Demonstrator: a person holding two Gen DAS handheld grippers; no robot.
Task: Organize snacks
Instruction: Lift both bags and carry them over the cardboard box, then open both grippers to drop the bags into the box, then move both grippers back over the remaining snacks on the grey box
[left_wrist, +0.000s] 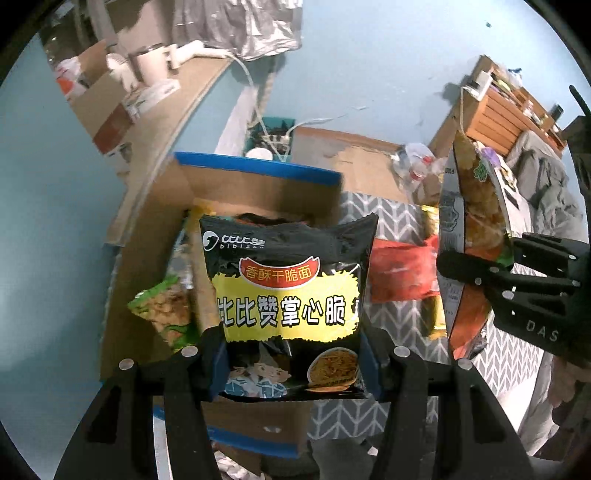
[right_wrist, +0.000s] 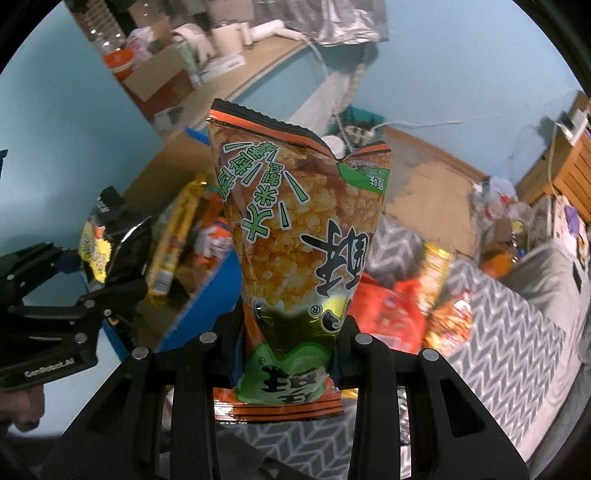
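Observation:
My left gripper (left_wrist: 291, 350) is shut on a black and yellow crispy-noodle packet (left_wrist: 288, 295) and holds it above an open cardboard box with blue edges (left_wrist: 258, 170). A green snack bag (left_wrist: 166, 314) lies in the box. My right gripper (right_wrist: 291, 332) is shut on an orange and green rice-cracker bag (right_wrist: 295, 229), held upright over the grey chevron cloth (right_wrist: 517, 332). In the left wrist view the right gripper (left_wrist: 476, 266) holds that bag (left_wrist: 472, 229) at the right. In the right wrist view the left gripper (right_wrist: 92, 280) holds the noodle packet (right_wrist: 107, 243) at the left.
Red and yellow snack packets (left_wrist: 402, 269) lie on the chevron cloth (left_wrist: 399, 221) right of the box; they also show in the right wrist view (right_wrist: 395, 306). More packets (right_wrist: 177, 240) stand inside the box (right_wrist: 207, 302). A wooden shelf (left_wrist: 509, 110) and clutter stand beyond.

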